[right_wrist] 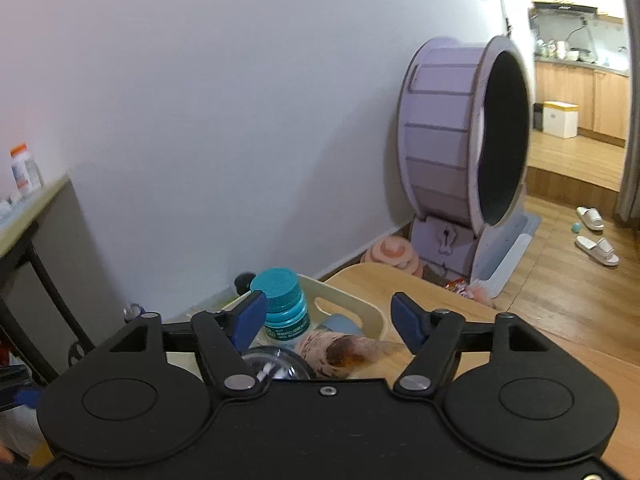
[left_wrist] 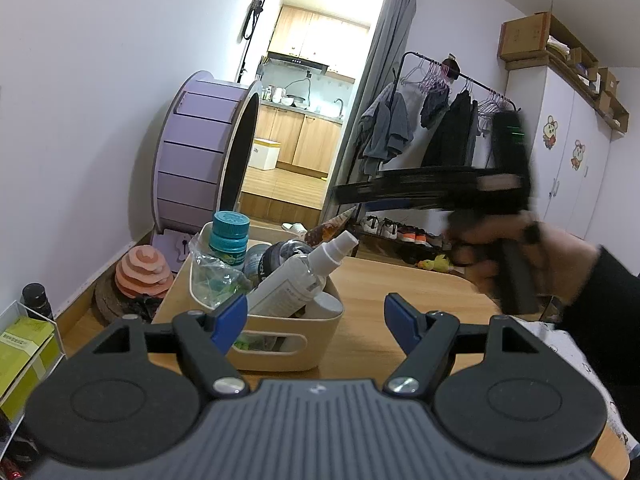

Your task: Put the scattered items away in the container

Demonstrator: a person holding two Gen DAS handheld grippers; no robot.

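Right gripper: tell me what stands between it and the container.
Nothing visible does. The right gripper hangs open directly over the beige container, with the teal-capped bottle and cone-shaped packet already inside below its jaws.

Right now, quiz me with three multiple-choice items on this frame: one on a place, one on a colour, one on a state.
1. Where is the white spray bottle?
A. leaning in the beige container
B. on the floor
C. on the clothes rack

2. What colour is the cap of the small bottle?
A. red
B. teal
C. black

3. How is the right gripper?
A. shut on the bottle
B. open, gripping nothing
C. out of view

Answers: A, it sticks out over the container's rim; B, the ribbed cap is teal; B, its blue pads stand apart, pressing nothing.
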